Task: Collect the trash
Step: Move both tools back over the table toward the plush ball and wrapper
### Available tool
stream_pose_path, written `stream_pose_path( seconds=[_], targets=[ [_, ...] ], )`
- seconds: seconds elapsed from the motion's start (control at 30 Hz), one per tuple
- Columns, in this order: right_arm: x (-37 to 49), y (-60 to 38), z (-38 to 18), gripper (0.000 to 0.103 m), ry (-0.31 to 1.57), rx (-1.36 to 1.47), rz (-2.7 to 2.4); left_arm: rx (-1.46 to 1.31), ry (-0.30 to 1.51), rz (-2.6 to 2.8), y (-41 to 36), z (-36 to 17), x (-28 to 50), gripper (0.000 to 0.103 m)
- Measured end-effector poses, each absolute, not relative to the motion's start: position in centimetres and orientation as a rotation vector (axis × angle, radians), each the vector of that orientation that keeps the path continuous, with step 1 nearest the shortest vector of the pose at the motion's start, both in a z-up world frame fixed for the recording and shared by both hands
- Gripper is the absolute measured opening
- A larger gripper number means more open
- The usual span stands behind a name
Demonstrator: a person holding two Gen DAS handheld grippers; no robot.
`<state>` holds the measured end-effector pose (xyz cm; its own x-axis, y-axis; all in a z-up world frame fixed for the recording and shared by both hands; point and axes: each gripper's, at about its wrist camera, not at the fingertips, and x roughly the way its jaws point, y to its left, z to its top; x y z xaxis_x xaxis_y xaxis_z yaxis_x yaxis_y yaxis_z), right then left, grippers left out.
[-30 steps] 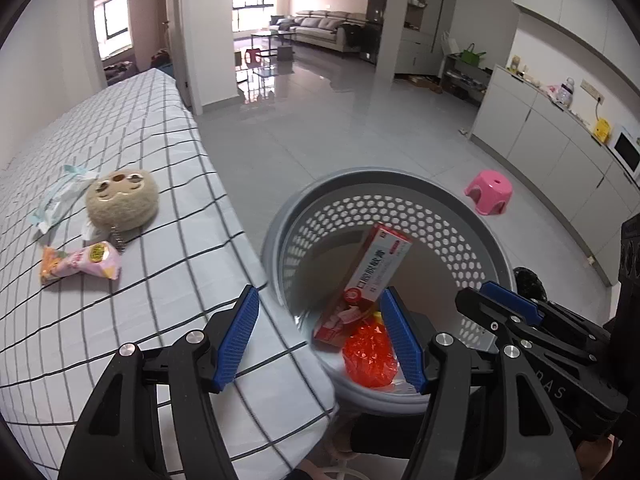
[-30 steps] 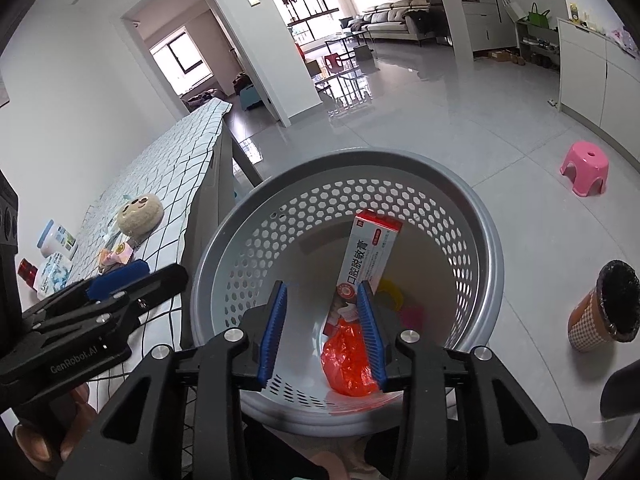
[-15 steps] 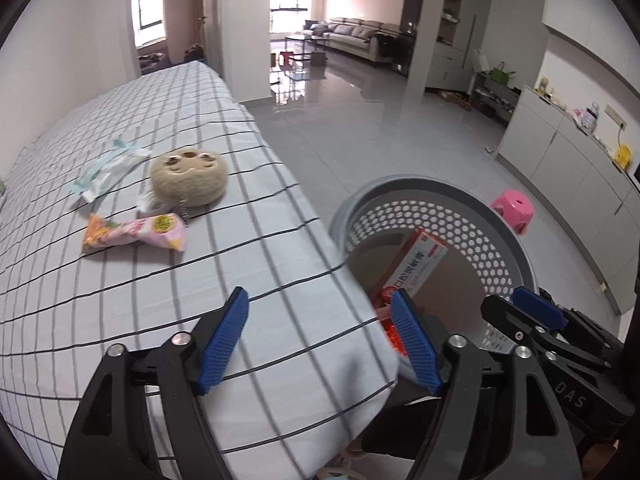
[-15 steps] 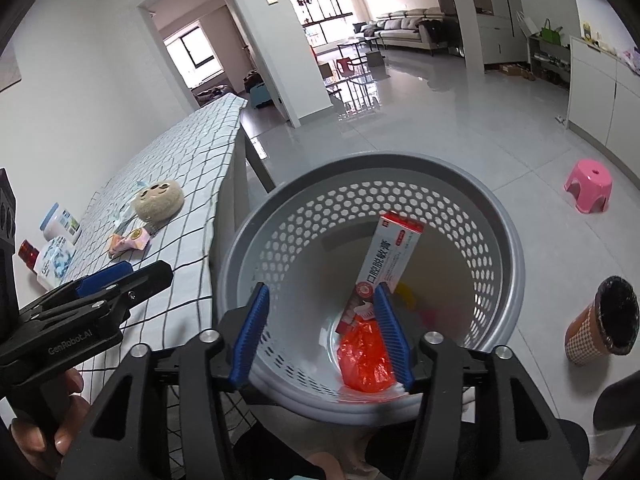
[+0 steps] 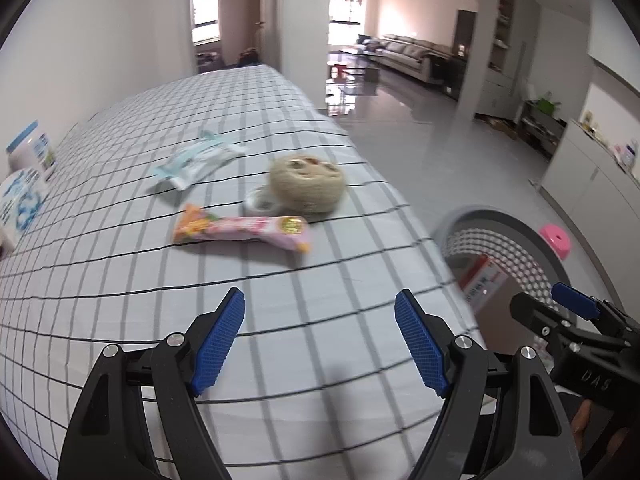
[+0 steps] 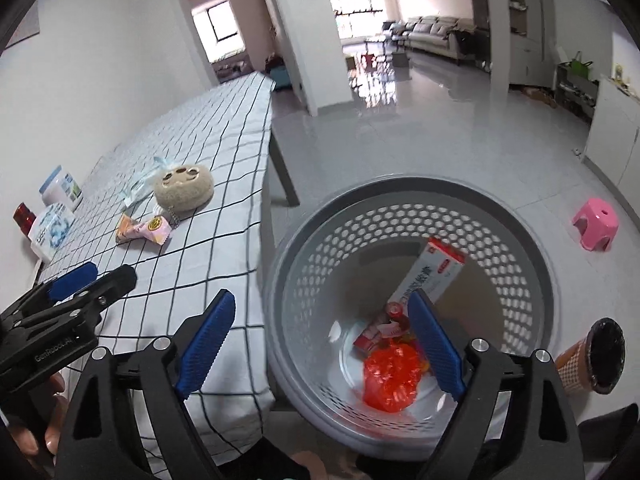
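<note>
My left gripper (image 5: 320, 340) is open and empty above the checked tablecloth (image 5: 120, 280). Ahead of it lie a pink snack wrapper (image 5: 244, 230) and a pale blue wrapper (image 5: 196, 164). The grey perforated basket (image 6: 520, 248) stands on the floor beside the table. It holds a white and red box (image 6: 434, 276) and a red crumpled bag (image 6: 390, 376). My right gripper (image 6: 320, 340) is open and empty over the basket's near left rim. The pink wrapper (image 6: 144, 230) also shows in the right wrist view.
A round beige plush (image 5: 306, 182) lies on the table beside the pink wrapper. A white jar (image 5: 32, 152) and a blue and white pack (image 5: 20, 204) stand at the table's left. A pink stool (image 6: 596, 224) and a brown checked bin (image 6: 592, 356) are on the floor.
My left gripper has swung left from over the basket to over the table. My right gripper has opened wider and shifted left over the basket rim.
</note>
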<state>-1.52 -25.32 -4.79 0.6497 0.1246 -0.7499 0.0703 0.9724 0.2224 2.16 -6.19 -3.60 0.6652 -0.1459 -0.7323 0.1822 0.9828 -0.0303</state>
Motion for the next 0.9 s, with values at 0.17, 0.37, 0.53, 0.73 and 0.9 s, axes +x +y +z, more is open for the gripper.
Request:
stream_pose_path(
  seconds=[0.17, 0.37, 0.53, 0.73, 0.9],
  targets=[
    [0.7, -23.3, -4.0, 0.084, 0.873, 0.161, 0.056, 0.018, 0.832, -0.124, -3.3, -3.6, 3.1, 0.076],
    [3.6, -20.7, -3.0, 0.084, 0.868, 0.102, 0.098, -0.009, 0.832, -0.071, -0.7, -3.3, 4.0, 0.076],
    [6.0, -18.5, -2.7, 0.084, 0.863, 0.046, 0.114, -0.028, 0.834, -0.033, 1.1, -3.2, 5.1, 0.076],
    [8.6, -15.8, -2.2, 0.084, 0.837, -0.034, 0.156, -0.056, 0.850, 0.012, 2.8, -3.3, 6.4, 0.076],
    [11.4, -14.1, -2.5, 0.084, 0.851, -0.077, 0.212, -0.058, 0.852, 0.036, 3.5, -3.4, 7.2, 0.076]
  ],
)
